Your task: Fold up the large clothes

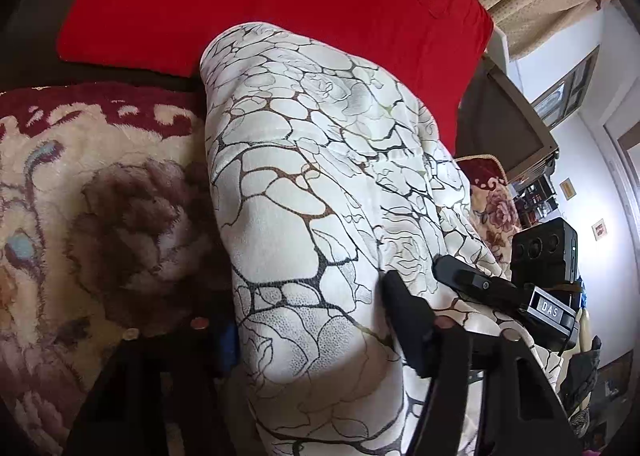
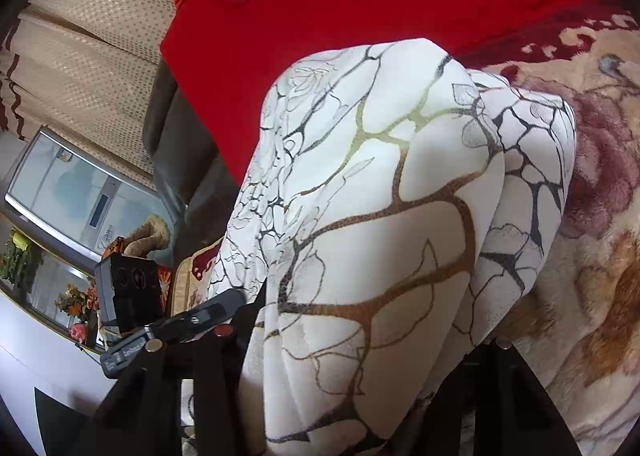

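The white veined-print garment drapes over the floral blanket, bunched between both tools' fingers. It hides the left gripper and right gripper pads; grip unclear.

The left matte black plastic two-finger gripper has broad, flat, wedge-shaped fingers, each with a small round reddish or cream stud near its base. The right matte black plastic two-finger gripper carries a grey block lettered "DAS" and a boxy black camera unit with round lenses; its fingers bear the same round studs
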